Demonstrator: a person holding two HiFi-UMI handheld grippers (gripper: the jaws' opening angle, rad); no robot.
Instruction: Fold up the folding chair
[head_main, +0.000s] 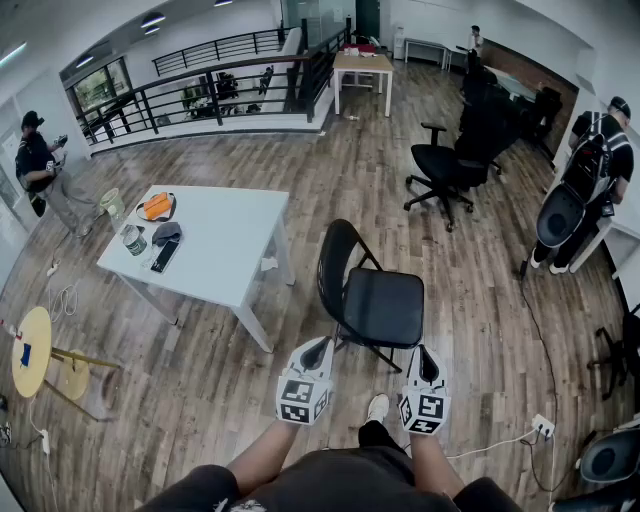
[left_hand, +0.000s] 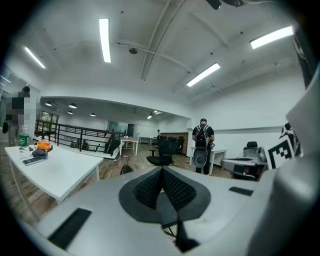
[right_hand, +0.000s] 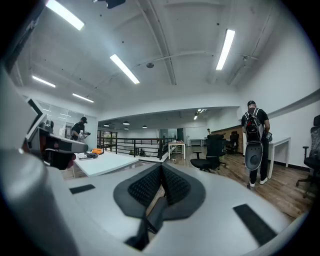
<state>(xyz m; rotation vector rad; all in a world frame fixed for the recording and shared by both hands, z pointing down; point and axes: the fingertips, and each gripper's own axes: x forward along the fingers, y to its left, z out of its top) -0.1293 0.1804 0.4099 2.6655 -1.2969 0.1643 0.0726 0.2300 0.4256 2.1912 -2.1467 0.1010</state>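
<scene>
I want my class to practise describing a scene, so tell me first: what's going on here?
A person stands facing a black folding chair, holding the left gripper and the right gripper out towards it. Both pairs of jaws are shut with nothing between them, and neither gripper touches the chair. The chair stands open, seat down, beside a white table. Folding has not begun.

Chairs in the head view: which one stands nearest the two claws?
The black folding chair, just ahead of the left claw and right claw; the office chair stands farther off on a wheeled base.
</scene>
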